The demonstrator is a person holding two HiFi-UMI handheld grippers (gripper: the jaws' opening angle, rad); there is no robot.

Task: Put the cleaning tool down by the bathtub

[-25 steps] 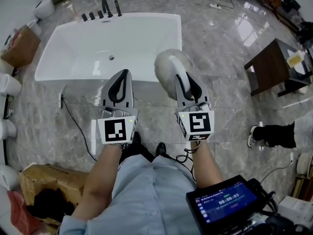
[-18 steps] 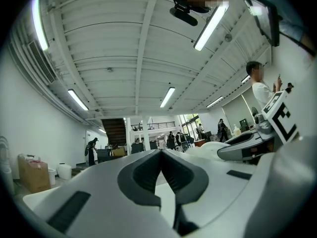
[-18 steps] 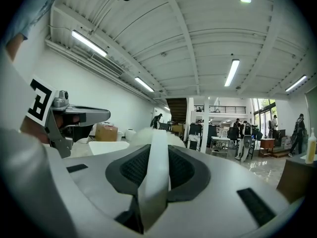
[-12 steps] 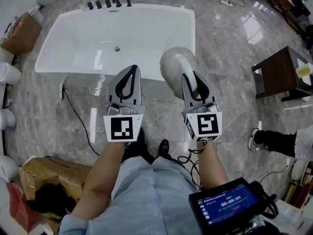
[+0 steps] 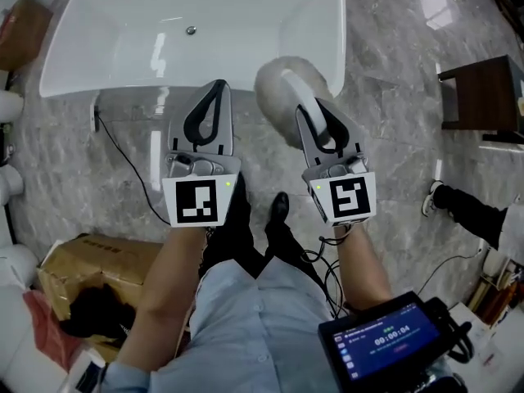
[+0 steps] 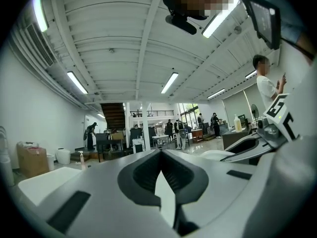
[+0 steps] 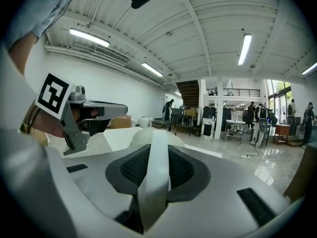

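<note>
Moved: the bathtub (image 5: 246, 39) now sits higher and larger in the head view, with its taps past the top edge. Both grippers have come closer to its near rim, and a black shoe (image 5: 280, 207) has stepped forward between the arms.
Writing: each gripper's cube bears a black-and-white square marker and no words. The handheld screen (image 5: 385, 338) at near right shows a timer-like row of digits, too small to read with certainty.
Cleaning tool (image 5: 278, 97): its white handle (image 7: 156, 167) runs between the right gripper's jaws and out past their tips to a pale fluffy head. In the head view the head overlaps the tub's near right corner. The tool is carried, not laid down.
Right gripper (image 5: 311, 115): jaws closed on the handle, a ribbed pad on each side of it.
Left gripper (image 5: 217, 85): jaws brought together at the tips with nothing between them. It is just left of the tool and level with the right gripper.
Surroundings: a cardboard box (image 5: 90, 268) is at near left and a dark table (image 5: 483, 92) at far right. A black cable (image 5: 123, 166) lies on the marble floor left of the arms.
</note>
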